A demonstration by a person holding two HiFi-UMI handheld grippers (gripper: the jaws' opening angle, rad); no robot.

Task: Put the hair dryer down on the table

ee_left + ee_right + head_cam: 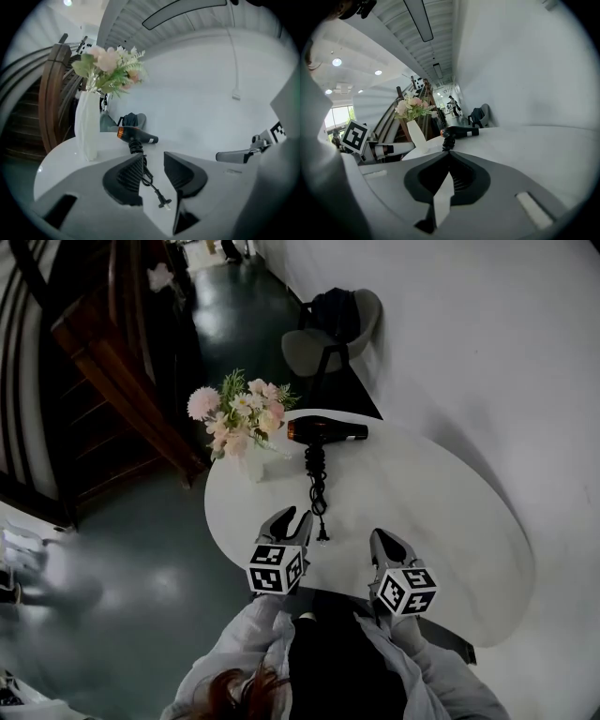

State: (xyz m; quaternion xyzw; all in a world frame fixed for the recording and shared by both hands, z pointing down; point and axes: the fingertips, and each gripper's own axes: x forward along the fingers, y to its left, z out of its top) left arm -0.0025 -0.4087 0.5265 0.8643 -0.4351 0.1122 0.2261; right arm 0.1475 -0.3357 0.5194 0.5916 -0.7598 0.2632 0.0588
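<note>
The black hair dryer (326, 431) with an orange band lies on its side at the far part of the round white table (441, 521). Its coiled black cord (317, 486) runs toward me and ends in a plug (322, 538) near the table's front edge. My left gripper (292, 518) hovers just left of the plug, open, with nothing between its pads. In the left gripper view the cord (149, 176) and the hair dryer (137, 135) show through the gap of the gripper (153, 159). My right gripper (387, 542) is shut and empty at the front edge, and its view shows the hair dryer (459, 132) ahead.
A white vase of pink flowers (242, 423) stands on the table's far left, close to the hair dryer. A chair (328, 338) with a dark bag sits beyond the table by the wall. A wooden stair rail (122, 381) rises at the left.
</note>
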